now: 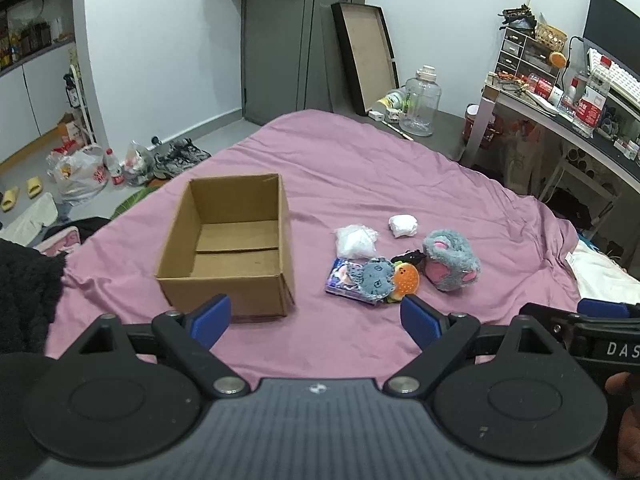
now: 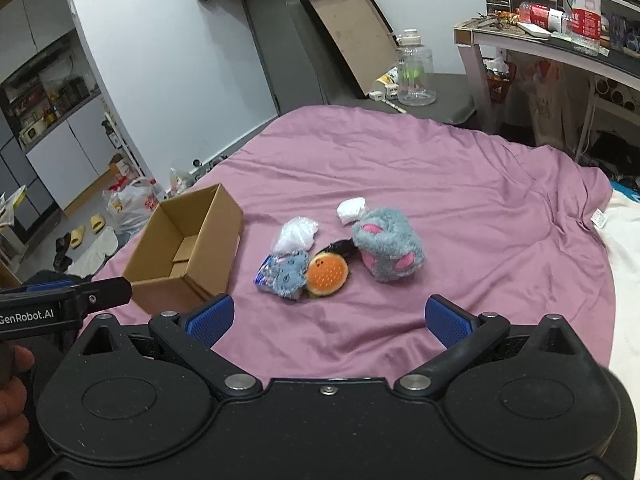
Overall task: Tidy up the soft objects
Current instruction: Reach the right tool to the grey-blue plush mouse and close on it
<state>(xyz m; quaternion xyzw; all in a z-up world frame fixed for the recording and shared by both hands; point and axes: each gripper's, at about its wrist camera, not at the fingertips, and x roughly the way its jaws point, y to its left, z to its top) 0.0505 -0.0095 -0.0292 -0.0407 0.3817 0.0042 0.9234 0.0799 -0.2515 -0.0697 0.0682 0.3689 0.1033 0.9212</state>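
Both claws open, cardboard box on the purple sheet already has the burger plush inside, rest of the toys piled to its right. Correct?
Not quite: the cardboard box is empty. The burger plush still lies on the purple sheet, in the pile to the box's right beside the grey paw plush; the left wrist view looks straight into the box. Left claw and right claw are both open.

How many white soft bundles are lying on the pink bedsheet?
2: a crinkly white plastic-wrapped bundle beside the cardboard box, and a small white wad behind the grey plush paw. Others may hide under the pile.
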